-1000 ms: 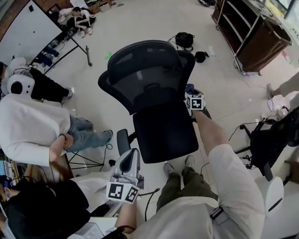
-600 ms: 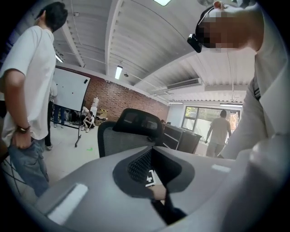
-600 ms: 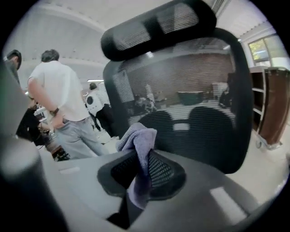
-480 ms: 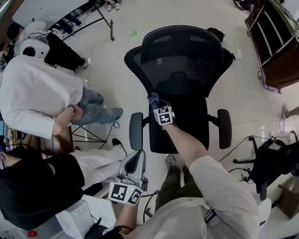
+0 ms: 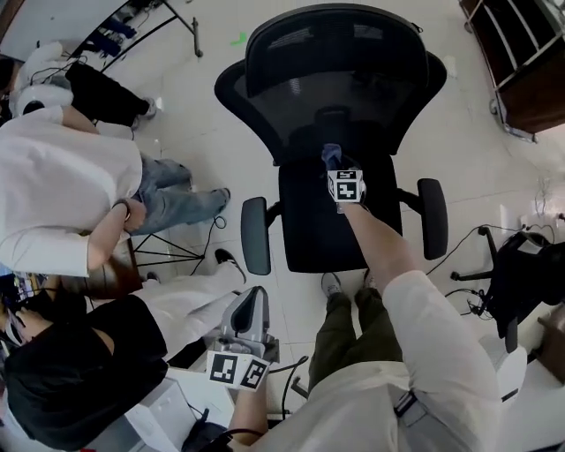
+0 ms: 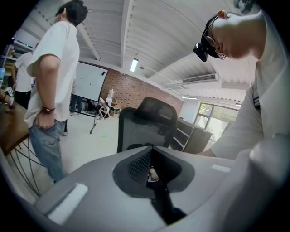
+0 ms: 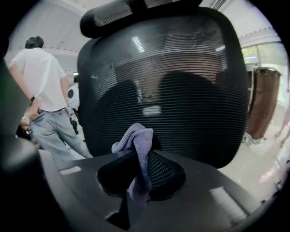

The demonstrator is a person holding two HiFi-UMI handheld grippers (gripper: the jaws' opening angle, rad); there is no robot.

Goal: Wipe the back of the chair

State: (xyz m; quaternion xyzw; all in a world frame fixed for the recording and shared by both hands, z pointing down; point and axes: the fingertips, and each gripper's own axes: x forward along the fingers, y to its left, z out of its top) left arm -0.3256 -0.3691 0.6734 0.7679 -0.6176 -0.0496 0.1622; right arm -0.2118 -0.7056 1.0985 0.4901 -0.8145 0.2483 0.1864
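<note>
r tongs (image 7: 141,156) clamp cloth (image 7: 134,138) by chair back (image 7: 181,90); headrest (image 7: 136,13) top cut off.

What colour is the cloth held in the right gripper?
Lavender-blue; the cloth shows best in the right gripper view.

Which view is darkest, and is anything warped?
Right gripper view is darkest: the black mesh chair back fills it, the cloth sits in shade, and the corners are vignetted. Left gripper view is brightest, with a fisheye-bent ceiling. Head view is evenly lit.
</note>
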